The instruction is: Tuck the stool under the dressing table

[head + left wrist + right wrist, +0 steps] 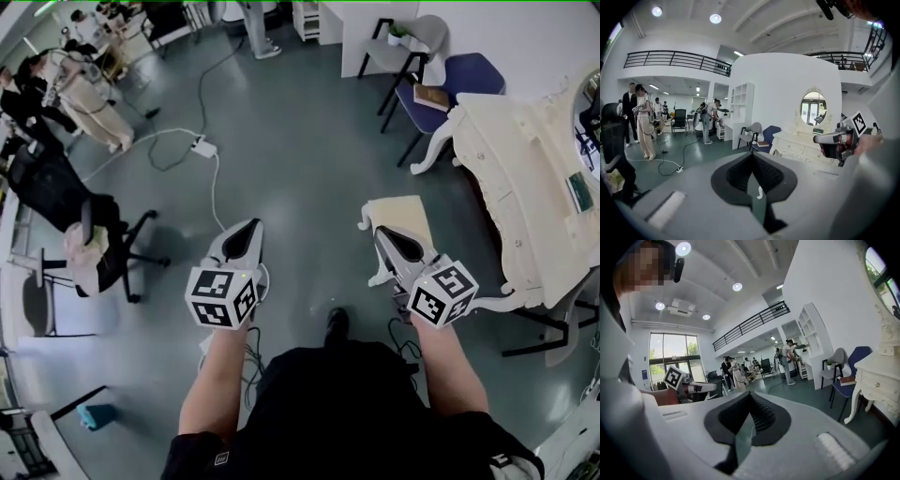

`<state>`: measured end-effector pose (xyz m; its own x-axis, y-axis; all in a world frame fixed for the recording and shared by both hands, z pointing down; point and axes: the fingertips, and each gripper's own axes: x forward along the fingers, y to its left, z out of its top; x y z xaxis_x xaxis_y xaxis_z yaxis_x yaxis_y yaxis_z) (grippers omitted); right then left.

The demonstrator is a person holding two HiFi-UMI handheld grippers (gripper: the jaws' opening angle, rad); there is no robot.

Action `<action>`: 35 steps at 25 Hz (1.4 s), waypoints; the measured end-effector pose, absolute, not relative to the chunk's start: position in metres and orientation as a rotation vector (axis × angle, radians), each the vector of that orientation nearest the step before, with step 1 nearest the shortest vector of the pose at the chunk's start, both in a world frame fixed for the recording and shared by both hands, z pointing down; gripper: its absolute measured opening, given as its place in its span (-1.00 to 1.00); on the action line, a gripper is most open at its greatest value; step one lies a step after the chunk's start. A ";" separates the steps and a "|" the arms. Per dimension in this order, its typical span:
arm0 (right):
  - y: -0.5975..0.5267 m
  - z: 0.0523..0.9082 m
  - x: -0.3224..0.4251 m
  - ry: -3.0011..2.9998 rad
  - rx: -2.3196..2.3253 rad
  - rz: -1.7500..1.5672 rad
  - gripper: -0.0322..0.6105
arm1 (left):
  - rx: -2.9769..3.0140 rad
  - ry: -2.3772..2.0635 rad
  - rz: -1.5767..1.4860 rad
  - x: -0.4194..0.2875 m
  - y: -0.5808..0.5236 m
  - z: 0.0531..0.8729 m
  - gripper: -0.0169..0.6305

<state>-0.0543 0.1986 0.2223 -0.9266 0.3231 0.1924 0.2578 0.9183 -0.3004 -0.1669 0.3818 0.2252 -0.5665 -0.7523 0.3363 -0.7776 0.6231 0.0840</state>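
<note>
**Both pairs of jaws shut and empty, stool (403,214) out beside the dressing table (511,159)**

The left gripper (248,228) and the right gripper (379,230) are held side by side in front of the person, each in one hand, and well apart from each other. In its own view the left gripper's jaws are pressed together with nothing between them. The right gripper's jaws are likewise closed on nothing.

From the head view, the stool sits straight ahead of the right jaws and partly under them, with its cream seat just past their tips and its white carved legs to either side of them. Whether those jaws touch it cannot be told. It stands on the grey floor (281,141), off the curved front of the dressing table, which lies to the right of the right jaws.

Further ahead of the right jaws stands a blue chair (473,73) with a book (431,97) on its seat. A white cable (214,178) runs across the floor ahead of the left jaws, and a black office chair (94,239) stands well off to their left. In the left gripper view the table's oval mirror (813,108) shows to the right of the jaws
</note>
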 end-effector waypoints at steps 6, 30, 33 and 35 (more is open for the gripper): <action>0.142 0.226 -0.072 -2.863 -0.263 0.434 -0.89 | 1.363 -2.433 0.130 -0.212 0.317 0.225 -0.89; 0.026 0.262 -0.049 -2.767 0.918 0.658 -0.89 | 2.203 -1.643 0.389 -0.275 0.044 0.253 -0.89; 0.023 0.272 -0.025 -2.739 0.972 0.679 -0.89 | 2.260 -1.575 0.400 -0.243 0.031 0.254 -0.89; 0.029 0.279 -0.012 -2.718 1.020 0.711 -0.89 | 2.287 -1.513 0.421 -0.226 0.025 0.260 -0.89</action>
<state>-0.0118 0.0287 0.2785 -0.7565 -0.5811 0.3000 -0.6536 0.6558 -0.3779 -0.2264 0.0249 0.2601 0.3802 -0.8148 0.4377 -0.9237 -0.3583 0.1355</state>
